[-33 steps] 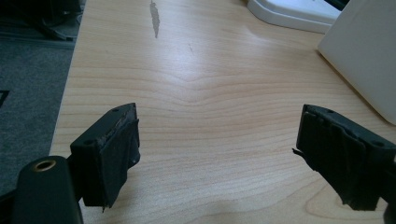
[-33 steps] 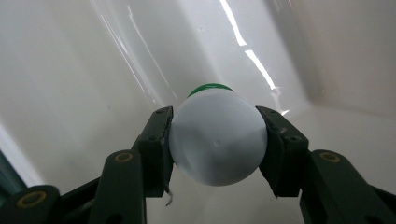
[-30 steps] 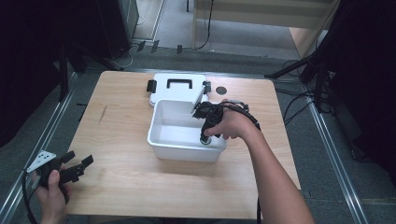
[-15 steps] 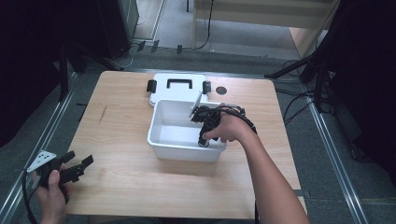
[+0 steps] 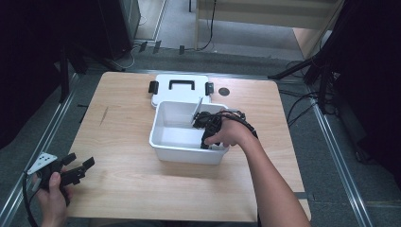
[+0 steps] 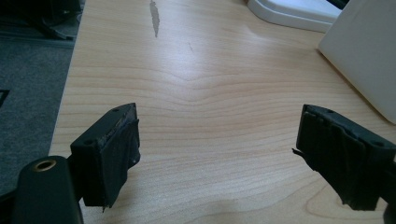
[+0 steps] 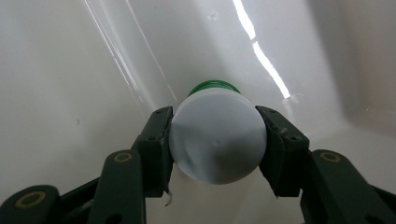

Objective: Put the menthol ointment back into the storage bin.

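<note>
Right gripper [image 7: 215, 140]: jaws clamped on the white-capped bottle [image 7: 217, 137] — down inside the white bin [image 5: 187, 152].
Left gripper [image 6: 217, 154]: jaws wide apart, empty — above the wooden table [image 6: 210, 84].

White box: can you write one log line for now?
right gripper: shut on white-capped green bottle | place: inside white plastic box | left gripper: open, over wooden table

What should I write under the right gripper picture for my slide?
The right gripper clamps a white-capped green bottle inside the white bin.
</note>
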Action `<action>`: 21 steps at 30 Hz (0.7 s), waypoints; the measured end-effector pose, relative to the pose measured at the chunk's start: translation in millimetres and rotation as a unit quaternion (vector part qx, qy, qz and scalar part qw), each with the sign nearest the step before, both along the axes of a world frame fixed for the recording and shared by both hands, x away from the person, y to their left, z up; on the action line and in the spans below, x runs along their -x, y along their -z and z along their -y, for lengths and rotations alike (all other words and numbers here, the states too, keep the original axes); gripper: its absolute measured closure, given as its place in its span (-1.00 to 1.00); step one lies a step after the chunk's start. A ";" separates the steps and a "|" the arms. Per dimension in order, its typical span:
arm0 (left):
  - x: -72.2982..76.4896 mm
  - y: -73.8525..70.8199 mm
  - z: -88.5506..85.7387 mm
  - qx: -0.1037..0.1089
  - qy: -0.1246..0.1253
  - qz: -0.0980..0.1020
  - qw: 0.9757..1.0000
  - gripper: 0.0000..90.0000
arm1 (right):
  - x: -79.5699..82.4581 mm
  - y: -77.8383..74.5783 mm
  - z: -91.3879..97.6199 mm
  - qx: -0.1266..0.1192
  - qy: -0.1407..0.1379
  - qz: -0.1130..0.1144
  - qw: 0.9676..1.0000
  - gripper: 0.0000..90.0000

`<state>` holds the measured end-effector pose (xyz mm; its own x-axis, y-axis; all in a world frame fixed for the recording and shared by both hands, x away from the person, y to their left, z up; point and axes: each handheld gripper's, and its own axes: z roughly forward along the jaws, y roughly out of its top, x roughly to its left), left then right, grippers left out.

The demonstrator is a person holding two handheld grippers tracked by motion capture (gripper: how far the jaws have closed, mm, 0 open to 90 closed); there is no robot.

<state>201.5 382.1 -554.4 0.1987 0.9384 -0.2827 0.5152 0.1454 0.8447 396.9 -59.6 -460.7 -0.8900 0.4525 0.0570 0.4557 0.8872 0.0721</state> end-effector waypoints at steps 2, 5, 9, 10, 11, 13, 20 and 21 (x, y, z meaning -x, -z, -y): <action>-0.1 0.0 0.0 0.000 0.000 0.000 1.000 -0.68 | -0.3 0.2 -0.1 0.001 0.001 0.000 1.000 0.13; -0.1 0.0 0.0 0.000 0.000 0.000 1.000 -0.68 | 0.0 1.5 -1.0 0.007 -0.001 -0.002 1.000 0.13; 0.0 0.0 0.0 0.000 0.000 0.000 1.000 -0.68 | -0.2 2.4 -2.0 0.016 -0.003 -0.002 1.000 0.13; 0.0 0.0 0.0 0.000 0.000 0.000 1.000 -0.68 | -0.2 2.5 -2.0 0.017 -0.003 -0.001 1.000 0.13; 0.0 0.0 0.0 0.000 0.000 0.000 1.000 -0.68 | -0.3 2.4 -1.9 0.017 -0.003 -0.002 1.000 0.13; -0.1 0.1 -0.1 0.001 0.000 0.000 1.000 -0.68 | 0.0 2.4 -1.8 0.015 -0.003 -0.003 1.000 0.13; -0.1 0.0 -0.2 0.001 0.001 0.000 1.000 -0.68 | -0.2 2.4 -1.9 0.017 -0.003 -0.005 1.000 0.13; -0.2 0.1 0.0 0.002 -0.001 0.000 1.000 -0.68 | -0.3 2.2 -1.9 0.016 -0.003 -0.006 1.000 0.13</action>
<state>201.7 382.1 -554.6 0.1977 0.9375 -0.2863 0.5144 0.1494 0.8445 397.2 -57.7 -462.9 -0.8922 0.4486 0.0528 0.4506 0.8919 0.0377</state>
